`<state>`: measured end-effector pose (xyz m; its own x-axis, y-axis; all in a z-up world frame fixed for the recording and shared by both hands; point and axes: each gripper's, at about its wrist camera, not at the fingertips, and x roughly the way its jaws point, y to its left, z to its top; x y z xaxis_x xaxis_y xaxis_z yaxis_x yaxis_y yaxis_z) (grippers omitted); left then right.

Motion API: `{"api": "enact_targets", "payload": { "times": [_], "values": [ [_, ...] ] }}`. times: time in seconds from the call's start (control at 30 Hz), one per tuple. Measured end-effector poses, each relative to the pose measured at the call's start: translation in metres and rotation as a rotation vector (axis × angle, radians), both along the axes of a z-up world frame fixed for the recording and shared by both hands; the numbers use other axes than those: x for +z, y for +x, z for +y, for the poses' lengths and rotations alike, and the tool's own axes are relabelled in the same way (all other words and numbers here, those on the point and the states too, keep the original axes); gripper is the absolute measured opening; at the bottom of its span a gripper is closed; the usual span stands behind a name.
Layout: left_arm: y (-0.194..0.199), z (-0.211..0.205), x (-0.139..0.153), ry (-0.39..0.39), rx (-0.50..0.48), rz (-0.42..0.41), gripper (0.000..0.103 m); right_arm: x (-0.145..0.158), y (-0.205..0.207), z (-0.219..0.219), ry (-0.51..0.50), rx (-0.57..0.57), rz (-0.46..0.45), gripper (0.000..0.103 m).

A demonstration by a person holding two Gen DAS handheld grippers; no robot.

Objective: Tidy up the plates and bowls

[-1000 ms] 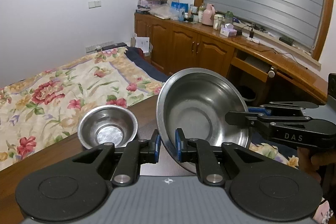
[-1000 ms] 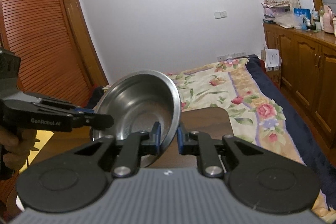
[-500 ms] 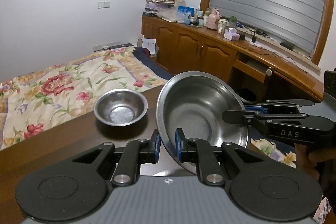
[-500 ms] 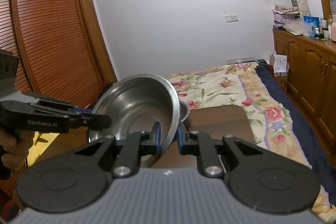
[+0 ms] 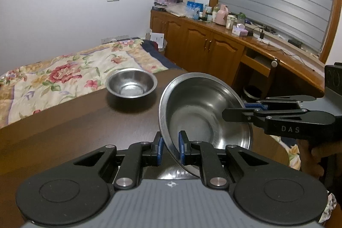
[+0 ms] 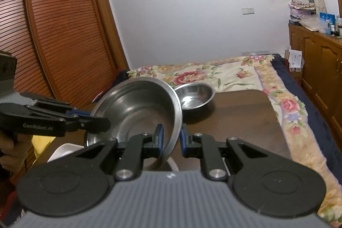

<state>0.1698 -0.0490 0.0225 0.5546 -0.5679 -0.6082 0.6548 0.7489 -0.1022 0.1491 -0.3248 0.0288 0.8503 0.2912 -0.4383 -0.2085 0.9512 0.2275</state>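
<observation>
A large steel bowl (image 5: 198, 112) (image 6: 136, 108) hangs tilted above the dark wooden table (image 5: 74, 131) (image 6: 241, 121), held by both grippers on opposite sides of its rim. My left gripper (image 5: 170, 147) is shut on the near rim in the left wrist view. My right gripper (image 6: 172, 140) is shut on the opposite rim and shows at the right of the left wrist view (image 5: 241, 109). A smaller steel bowl (image 5: 131, 85) (image 6: 195, 95) stands upright on the table beyond the big one, apart from it.
A bed with a floral cover (image 5: 64, 74) (image 6: 224, 74) lies past the table's far edge. Wooden cabinets with cluttered tops (image 5: 213, 46) line the right wall, louvred wardrobe doors (image 6: 53, 35) the left. A white dish (image 6: 64, 150) sits under the big bowl at the near left.
Both grippers have carried the big bowl across the table toward the small bowl, which now appears closer to it and further right in the left wrist view. The grips are unchanged.
</observation>
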Motion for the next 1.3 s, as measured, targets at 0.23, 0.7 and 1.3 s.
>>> {"api": "enact_targets", "payload": {
  "times": [0.23, 0.7, 1.3],
  "values": [
    [-0.014, 0.009, -0.020, 0.007, 0.010, 0.032, 0.017, -0.012, -0.004, 0.010, 0.007, 0.017, 0.023, 0.018],
    [-0.031, 0.014, -0.046, 0.068, 0.011, 0.034, 0.017, -0.038, -0.015, 0.022, 0.027, 0.021, 0.092, 0.018],
    [-0.029, 0.011, -0.060, 0.121, 0.034, 0.004, 0.017, -0.045, -0.016, 0.054, -0.221, 0.019, 0.013, 0.017]
  ]
}}
